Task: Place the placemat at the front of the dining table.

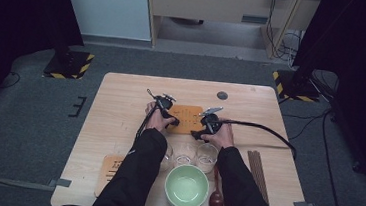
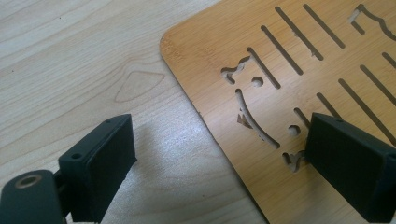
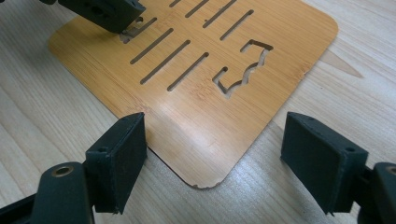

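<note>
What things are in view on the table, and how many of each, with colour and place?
Slotted mat: one, orange-brown bamboo, table centre, between both grippers.
Second mat: one, same colour, near left edge, partly under a sleeve.
Glasses: three, clear, in a row behind the bowl.
Bowl: one, pale green, near edge.
Spoon: one, dark brown, right of the bowl.
Chopsticks: dark brown, count unclear, right side.
Round disc: one, grey, far side.
Table: one, light wood.
Left gripper: black, open astride the mat's edge.
Right gripper: black, open around a mat corner.
</note>
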A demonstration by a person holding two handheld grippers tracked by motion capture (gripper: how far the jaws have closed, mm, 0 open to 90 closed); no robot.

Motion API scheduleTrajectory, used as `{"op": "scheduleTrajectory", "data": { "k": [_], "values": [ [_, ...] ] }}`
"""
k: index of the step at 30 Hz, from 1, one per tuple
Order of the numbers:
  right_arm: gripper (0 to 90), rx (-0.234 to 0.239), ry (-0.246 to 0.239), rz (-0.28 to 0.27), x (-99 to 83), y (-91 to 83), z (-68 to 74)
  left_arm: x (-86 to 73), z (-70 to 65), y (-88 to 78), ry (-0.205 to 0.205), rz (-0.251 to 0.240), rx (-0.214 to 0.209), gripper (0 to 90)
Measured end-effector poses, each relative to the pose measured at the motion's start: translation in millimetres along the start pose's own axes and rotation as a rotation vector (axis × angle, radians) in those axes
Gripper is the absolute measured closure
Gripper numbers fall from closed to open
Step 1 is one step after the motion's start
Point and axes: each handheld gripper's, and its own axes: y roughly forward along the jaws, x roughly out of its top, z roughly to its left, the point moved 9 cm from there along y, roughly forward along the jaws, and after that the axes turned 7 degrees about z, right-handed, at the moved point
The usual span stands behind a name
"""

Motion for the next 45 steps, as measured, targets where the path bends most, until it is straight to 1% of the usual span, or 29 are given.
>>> {"op": "scheduleTrajectory", "data": {
  "k": [6, 8, 13, 16, 20, 26, 30, 36, 39, 40, 41, 42, 43, 44, 45],
  "values": [
    [23.1, -0.003, -0.007, -0.006, -0.5, -0.2, 0.6, 0.9, 0.8, 1.1, -0.012, -0.006, -0.003, 7.2],
    [23.1, 0.009, -0.010, -0.012, -0.4, -0.3, 3.1, 1.5, 1.3, 1.7, -0.014, -0.007, -0.003, 6.9],
    [23.3, 0.010, -0.009, -0.018, -0.4, -0.2, 3.8, 1.7, 1.3, 1.6, -0.012, -0.008, -0.001, 6.9],
    [24.5, 0.032, -0.012, -0.024, 0.2, -0.7, 6.6, 1.8, 1.5, 1.8, -0.012, -0.008, -0.001, 6.7],
    [25.2, 0.037, -0.022, -0.034, 0.2, -0.6, 7.8, 2.2, 1.7, 1.9, -0.012, -0.009, 0.001, 6.6],
    [25.2, 0.046, -0.022, -0.027, -1.2, -1.7, 9.8, 2.9, 2.6, 2.3, -0.014, -0.010, 0.006, 6.4],
    [25.6, 0.045, -0.032, -0.031, -1.8, -2.0, 10.2, 3.1, 2.8, 2.3, -0.014, -0.011, 0.008, 6.4],
    [26.2, 0.045, -0.027, -0.027, -1.9, -2.1, 9.9, 3.3, 2.6, 2.0, -0.009, -0.012, 0.014, 6.6],
    [26.7, 0.040, -0.028, -0.027, -1.8, -2.2, 9.0, 3.8, 1.9, 0.8, 0.003, -0.014, 0.020, 7.5],
    [26.7, 0.024, -0.026, -0.021, -2.3, -2.6, 6.8, 4.1, 1.0, -0.1, 0.007, -0.014, 0.014, 11.3],
    [26.7, 0.024, -0.026, -0.021, -2.3, -2.6, 6.8, 4.4, 1.4, -1.7, 0.015, -0.013, 0.018, 11.3],
    [26.9, 0.013, -0.021, -0.020, -2.1, -5.2, 4.9, 5.4, 2.6, -4.4, 0.019, -0.021, 0.024, 12.4],
    [26.9, 0.013, -0.021, -0.020, -2.1, -5.2, 4.9, 6.0, 3.1, -6.6, 0.017, -0.027, 0.022, 12.4],
    [27.4, 0.011, -0.019, -0.042, 1.1, -9.6, 3.5, 7.7, 4.2, -14.2, 0.007, -0.045, 0.008, 12.8],
    [27.4, 0.011, -0.019, -0.042, 1.1, -9.6, 3.5, 7.7, 4.2, -14.2, 0.007, -0.045, 0.008, 13.4]
  ]
}}
